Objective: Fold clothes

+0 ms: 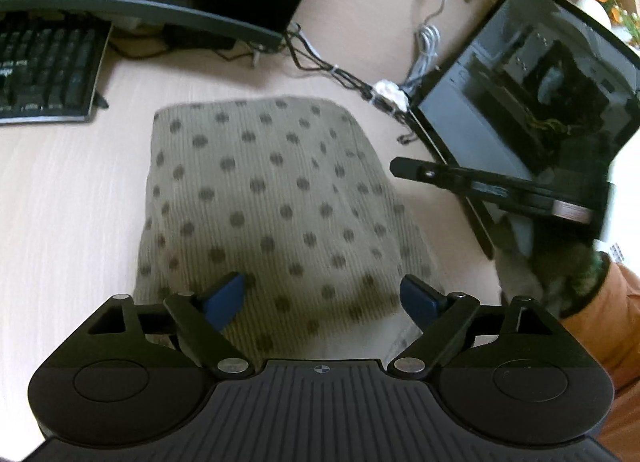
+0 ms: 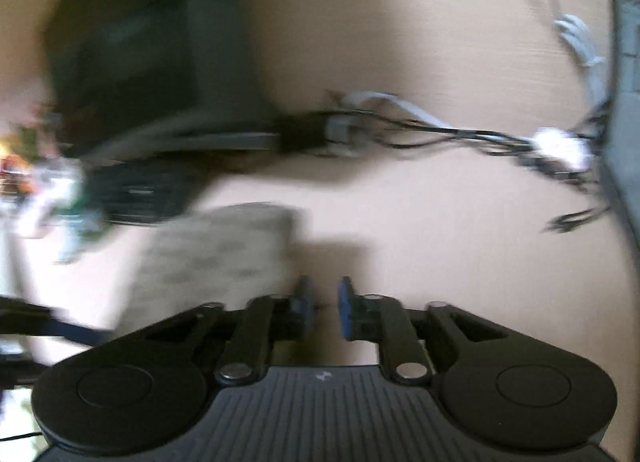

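Note:
A folded olive-grey garment with dark polka dots lies flat on the light wooden desk. My left gripper hovers over its near edge, blue pads spread wide, the cloth below them and not pinched. In the blurred right wrist view the same garment sits to the left of my right gripper. Its blue pads stand a narrow gap apart over bare desk, nothing between them. From the left wrist view, one of the right gripper's black fingers reaches in beside the garment's right edge, apart from it.
A black keyboard lies at the far left, with a dark monitor base behind it. A glass-sided computer case stands at the right. Tangled cables cross the desk behind the garment. A gloved hand with an orange sleeve holds the right gripper.

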Motion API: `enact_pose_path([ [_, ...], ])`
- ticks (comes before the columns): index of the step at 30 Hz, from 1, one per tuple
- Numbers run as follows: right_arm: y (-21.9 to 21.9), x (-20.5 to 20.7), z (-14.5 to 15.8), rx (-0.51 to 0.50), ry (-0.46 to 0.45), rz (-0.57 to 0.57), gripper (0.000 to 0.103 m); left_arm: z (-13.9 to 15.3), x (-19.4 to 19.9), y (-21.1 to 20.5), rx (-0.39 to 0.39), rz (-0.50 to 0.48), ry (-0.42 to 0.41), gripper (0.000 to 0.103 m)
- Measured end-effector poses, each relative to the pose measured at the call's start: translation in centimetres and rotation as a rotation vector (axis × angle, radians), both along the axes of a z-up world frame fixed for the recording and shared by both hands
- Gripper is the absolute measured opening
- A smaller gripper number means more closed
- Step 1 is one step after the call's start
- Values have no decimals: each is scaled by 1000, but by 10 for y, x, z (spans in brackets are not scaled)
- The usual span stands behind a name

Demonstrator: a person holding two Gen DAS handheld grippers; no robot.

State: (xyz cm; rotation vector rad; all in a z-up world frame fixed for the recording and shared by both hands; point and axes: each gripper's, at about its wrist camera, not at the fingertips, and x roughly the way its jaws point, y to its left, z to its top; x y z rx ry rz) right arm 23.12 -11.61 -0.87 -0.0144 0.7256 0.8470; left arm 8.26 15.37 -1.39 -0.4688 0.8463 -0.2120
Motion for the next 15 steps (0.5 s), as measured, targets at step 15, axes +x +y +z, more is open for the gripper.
enact_pose_path([
  [15, 10, -14, -23, -94, 119, -51, 80, -14, 5, 23, 33, 286, 100, 94],
])
